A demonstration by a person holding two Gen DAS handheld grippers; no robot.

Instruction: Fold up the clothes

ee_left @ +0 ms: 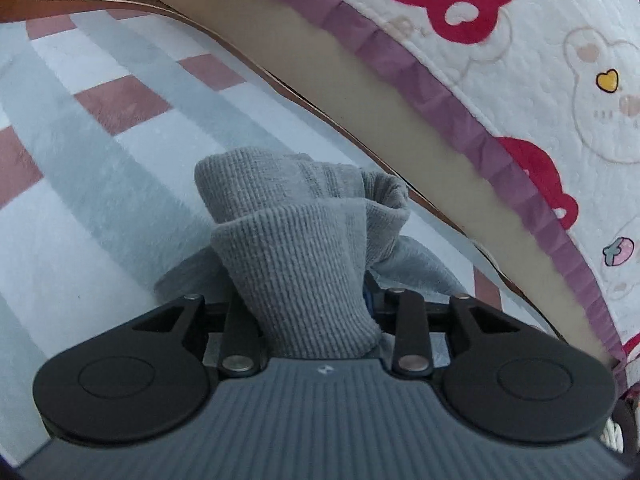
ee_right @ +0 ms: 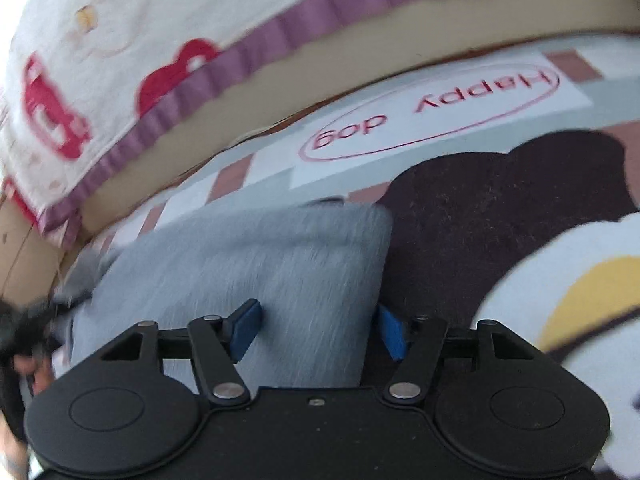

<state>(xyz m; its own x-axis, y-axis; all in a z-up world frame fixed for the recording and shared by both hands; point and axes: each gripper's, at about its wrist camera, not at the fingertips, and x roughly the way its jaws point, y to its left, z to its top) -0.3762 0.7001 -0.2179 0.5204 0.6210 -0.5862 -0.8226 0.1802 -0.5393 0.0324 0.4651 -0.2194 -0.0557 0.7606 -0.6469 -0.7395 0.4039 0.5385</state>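
A grey knitted garment (ee_left: 296, 240) lies on the floor mat. In the left wrist view its ribbed end bunches up between the jaws of my left gripper (ee_left: 308, 300), which is shut on it; the cloth hides the fingertips. In the blurred right wrist view the folded body of the same grey garment (ee_right: 240, 256) lies flat under my right gripper (ee_right: 316, 332). Its blue pads (ee_right: 244, 328) stand wide apart above the cloth's right edge, pressing on nothing.
The checked grey, white and pink mat (ee_left: 100, 160) carries a "Happy dog" label (ee_right: 432, 112) and a dark brown cartoon figure (ee_right: 500, 208). A bed with a beige base (ee_left: 360, 80) and a cartoon-print quilt (ee_left: 520, 60) borders the mat. A hand (ee_right: 28, 364) shows at the left edge.
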